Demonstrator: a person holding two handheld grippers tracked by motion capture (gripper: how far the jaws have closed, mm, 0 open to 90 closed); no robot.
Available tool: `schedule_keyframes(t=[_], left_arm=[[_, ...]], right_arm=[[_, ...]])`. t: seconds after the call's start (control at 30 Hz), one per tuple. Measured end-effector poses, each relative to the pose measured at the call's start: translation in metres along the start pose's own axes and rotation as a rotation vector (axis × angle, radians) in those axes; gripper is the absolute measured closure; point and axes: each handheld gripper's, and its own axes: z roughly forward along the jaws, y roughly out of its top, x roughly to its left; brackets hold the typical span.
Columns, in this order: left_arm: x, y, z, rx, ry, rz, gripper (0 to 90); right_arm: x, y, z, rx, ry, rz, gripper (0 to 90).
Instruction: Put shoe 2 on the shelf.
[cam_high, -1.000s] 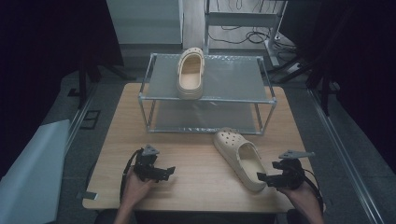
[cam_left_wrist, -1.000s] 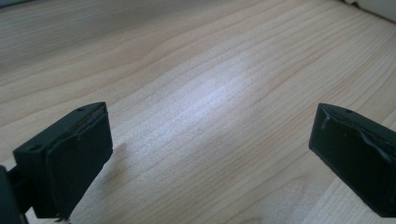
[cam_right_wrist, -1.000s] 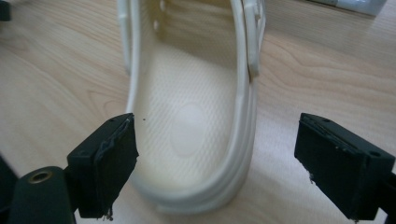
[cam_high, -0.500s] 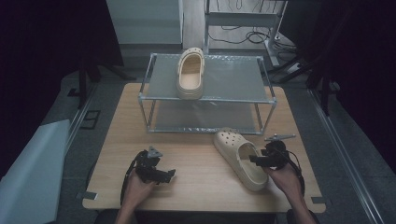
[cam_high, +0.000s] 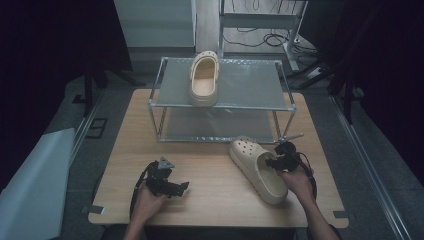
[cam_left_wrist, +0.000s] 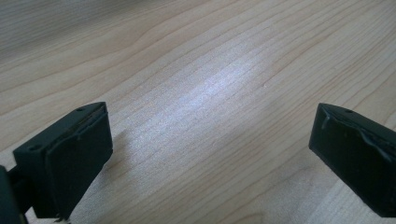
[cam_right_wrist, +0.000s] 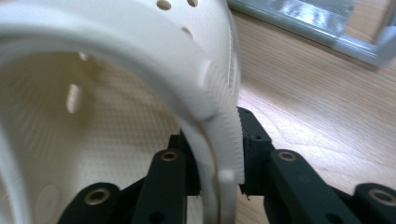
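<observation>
**Right gripper clamped on the clog's side wall**

The light wooden worktop (cam_high: 210, 172) carries a two-tier metal-framed rack with translucent grey shelves (cam_high: 222, 102) at its 12 o'clock side. On the rack's top shelf lies a cream foam clog (cam_high: 203, 78), long axis running 12 to 6 o'clock; which end is the toe is hard to make out.

A second cream perforated foam clog (cam_high: 257, 170) lies on the worktop at about 4 o'clock, just in front of the rack, its perforated toe towards 11 o'clock and its open heel towards 5 o'clock.

The right gripper (cam_right_wrist: 219, 161) grasps this clog's side wall, one jaw inside the shoe and one outside; the wall hides the jaw tips. The person's right hand (cam_high: 295, 179) covers part of the gripper.

The left gripper (cam_left_wrist: 210, 144), at 7 o'clock, is released, jaws wide apart over bare wood, both cut off by the frame edge.
</observation>
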Motion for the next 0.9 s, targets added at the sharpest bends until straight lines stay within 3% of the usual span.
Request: schedule_keyframes(t=[0.13,0.23,0.47,0.63,0.9], left_arm=[[0.0,0.001,-0.001,-0.006,-0.003,0.001,0.0],[0.0,0.001,-0.001,-0.008,-0.004,-0.001,0.0],[0.001,0.001,-0.002,-0.011,0.002,0.0,0.0],[0.0,0.001,-0.002,-0.011,0.0,0.0,0.0],[-0.001,0.001,-0.003,-0.009,0.01,0.008,0.0]], right_arm=[[-0.01,-0.001,-0.002,0.01,0.08,0.067,75.7],[-0.022,-0.004,-0.002,0.003,0.171,0.155,76.1],[-0.037,-0.016,-0.005,-0.039,0.322,0.305,76.4],[-0.038,-0.02,-0.012,-0.07,0.407,0.374,76.4],[-0.035,-0.02,-0.027,-0.101,0.504,0.436,76.3]])
